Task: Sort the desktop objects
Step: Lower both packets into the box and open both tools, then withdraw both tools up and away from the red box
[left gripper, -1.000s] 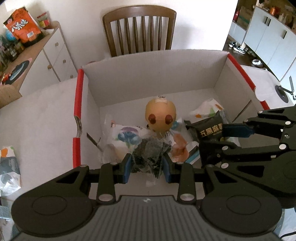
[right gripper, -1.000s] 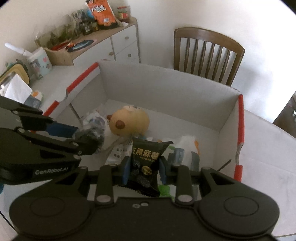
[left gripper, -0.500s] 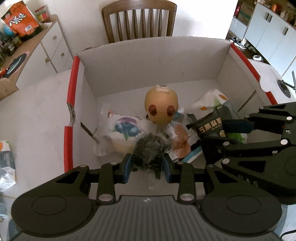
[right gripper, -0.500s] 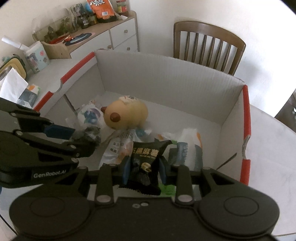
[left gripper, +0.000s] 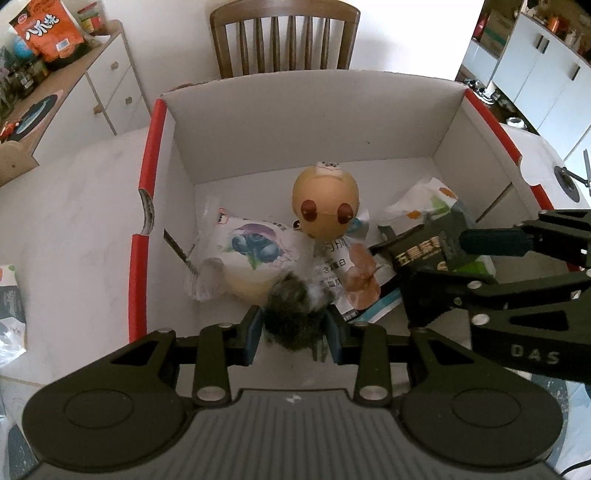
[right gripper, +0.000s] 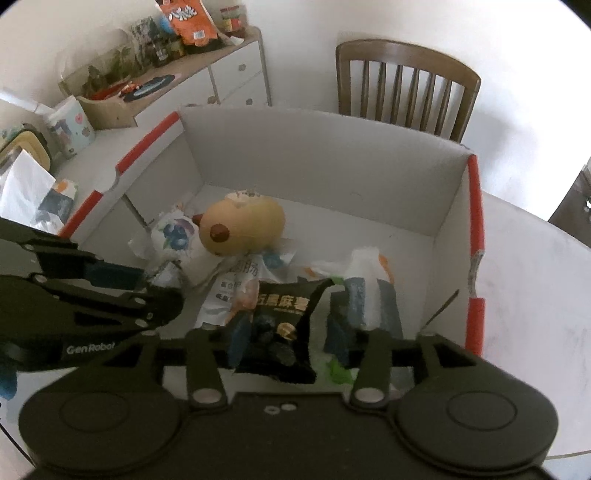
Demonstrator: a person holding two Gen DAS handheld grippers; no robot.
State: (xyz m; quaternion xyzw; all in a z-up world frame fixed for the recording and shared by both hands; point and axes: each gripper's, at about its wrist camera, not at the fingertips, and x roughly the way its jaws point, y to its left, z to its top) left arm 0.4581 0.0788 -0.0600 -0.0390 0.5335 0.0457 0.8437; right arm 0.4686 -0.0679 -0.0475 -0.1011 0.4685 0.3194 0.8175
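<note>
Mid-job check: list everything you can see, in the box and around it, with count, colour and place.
Cardboard box: one, white with red edges, on the white table.
Round toy head: one, tan with brown eyes, box middle.
Blueberry-print packet: one, white, left of the toy head.
Flat printed sachets: a few, white and orange, box floor.
Dark green clear-wrapped snack: one, clamped in the left tongs.
Black snack packet: one, gold print, between the right tongs.
Wooden chair: one, brown, behind the box.
Orange snack bag: one, on the sideboard.
Left tongs: black, blue pads, shut.
Right tongs: black, opening; right pad clear of the packet.
</note>
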